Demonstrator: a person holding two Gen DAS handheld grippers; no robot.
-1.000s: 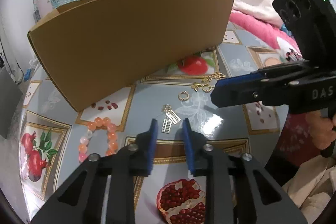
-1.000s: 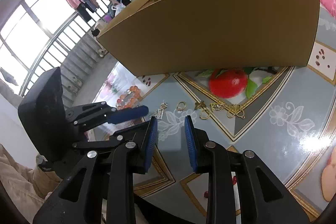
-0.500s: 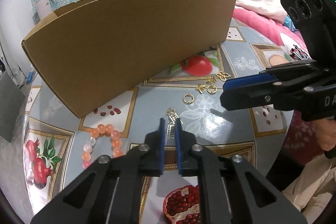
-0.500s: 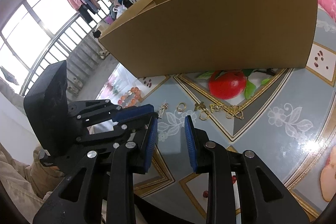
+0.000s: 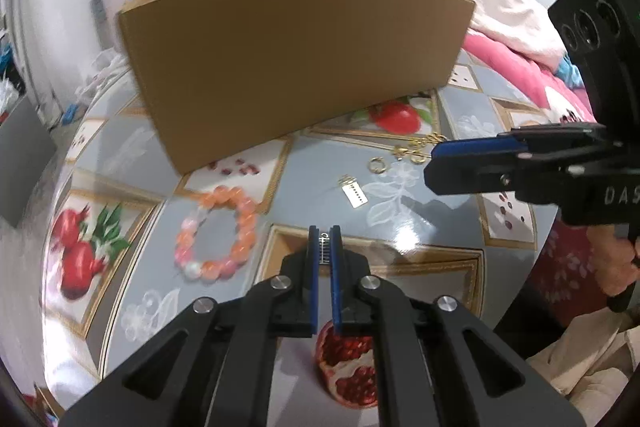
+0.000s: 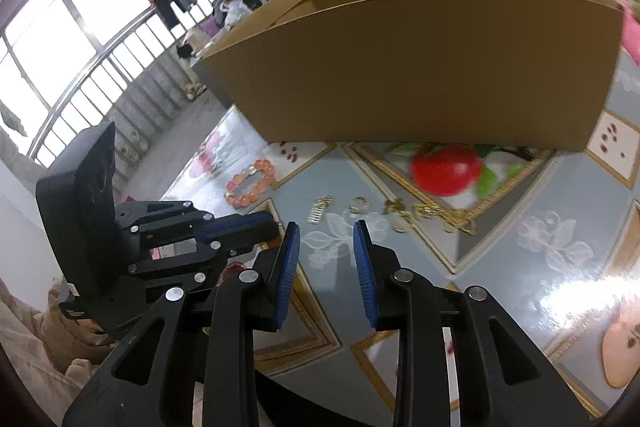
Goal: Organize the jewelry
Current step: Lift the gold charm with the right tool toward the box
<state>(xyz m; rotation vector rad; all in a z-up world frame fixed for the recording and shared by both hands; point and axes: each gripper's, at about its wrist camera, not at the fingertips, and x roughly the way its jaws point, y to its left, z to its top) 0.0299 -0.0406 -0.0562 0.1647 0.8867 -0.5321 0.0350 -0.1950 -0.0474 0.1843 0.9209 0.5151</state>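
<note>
Since a second ago my left tongs [image 5: 324, 241] have closed and now clamp one gold bar earring [image 5: 324, 247], lifted off the table [image 5: 420, 227]; cardboard box [image 5: 296, 59] behind, bead bracelet [image 5: 218, 233] left, second bar earring [image 5: 354, 191] on the cloth; my right tongs [image 6: 326, 269] apart, holding nothing

wrist views, angled down, sharing cardboard box [image 5: 296, 67]

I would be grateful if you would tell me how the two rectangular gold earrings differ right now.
One rectangular earring stands on edge, pinched between the pads of the shut left gripper; the other rectangular earring lies flat and free on the tablecloth, nearer the cardboard box. Both look like the same small perforated gold plate.
</note>
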